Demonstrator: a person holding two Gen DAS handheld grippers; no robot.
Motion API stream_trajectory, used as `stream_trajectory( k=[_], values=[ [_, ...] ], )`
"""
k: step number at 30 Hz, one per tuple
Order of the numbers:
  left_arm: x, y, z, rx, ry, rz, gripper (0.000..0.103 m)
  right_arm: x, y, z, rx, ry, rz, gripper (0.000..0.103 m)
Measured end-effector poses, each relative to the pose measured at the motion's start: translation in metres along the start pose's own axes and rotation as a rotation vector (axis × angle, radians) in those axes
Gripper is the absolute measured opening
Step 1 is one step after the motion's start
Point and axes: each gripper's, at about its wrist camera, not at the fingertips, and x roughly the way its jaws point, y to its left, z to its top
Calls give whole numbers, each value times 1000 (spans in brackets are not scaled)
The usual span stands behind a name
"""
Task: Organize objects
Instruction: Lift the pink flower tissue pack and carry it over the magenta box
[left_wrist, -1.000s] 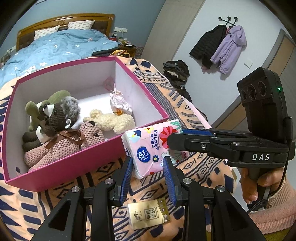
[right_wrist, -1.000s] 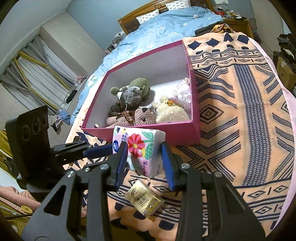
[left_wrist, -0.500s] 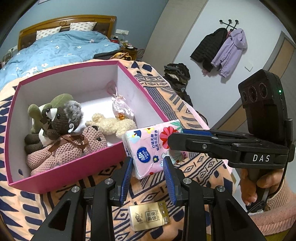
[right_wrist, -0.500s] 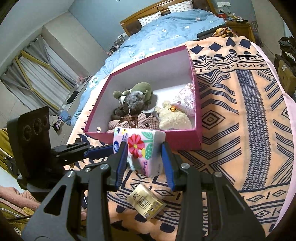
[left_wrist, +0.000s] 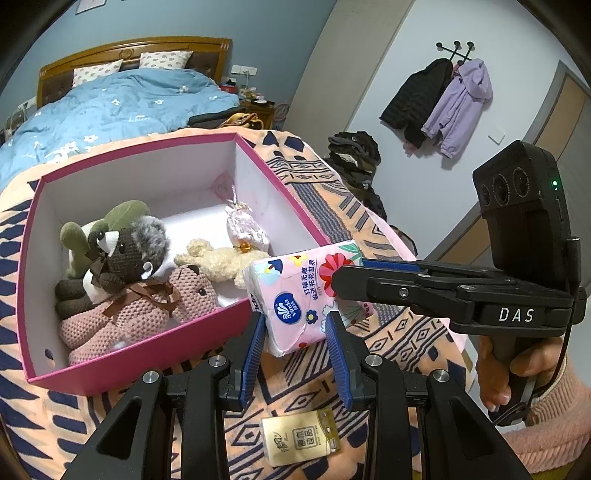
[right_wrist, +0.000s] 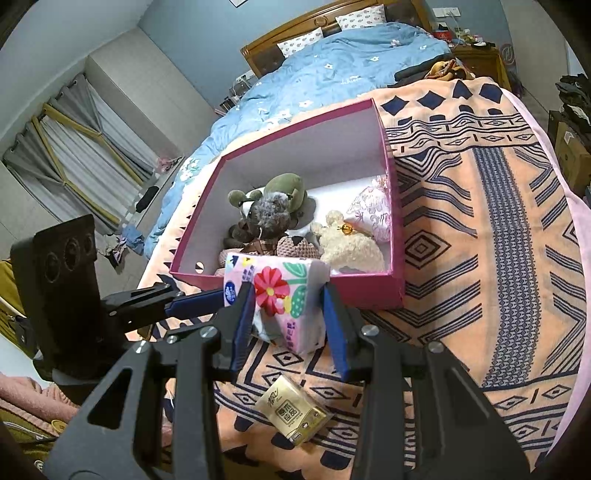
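1. Illumination: even, soft indoor light in both views; the source itself is not in frame.
2. Shadows: faint and diffuse. A soft shadow lies inside the box (left_wrist: 258, 177) along its near wall.
3. Glare: mild sheen on the gold packet (right_wrist: 293, 411) and on the tissue pack (left_wrist: 295, 299) wrapper. No blown-out areas.
4. Distortion: strong fisheye. The wall (left_wrist: 369, 74) edges and the bed (right_wrist: 332, 66) bow outward; black vignette fills the corners.
5. Sharpness: centre is crisp. The tissue pack's lower edge in the right view is slightly smeared. Fingers (left_wrist: 255, 354) nearest the lens are dark with little detail.
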Motion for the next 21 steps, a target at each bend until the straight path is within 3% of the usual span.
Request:
stream_trajectory(
  k=[21],
  values=[
    [6, 14, 21, -11, -21, 25, 33, 11, -6, 22, 11, -14, 27, 40]
  ],
)
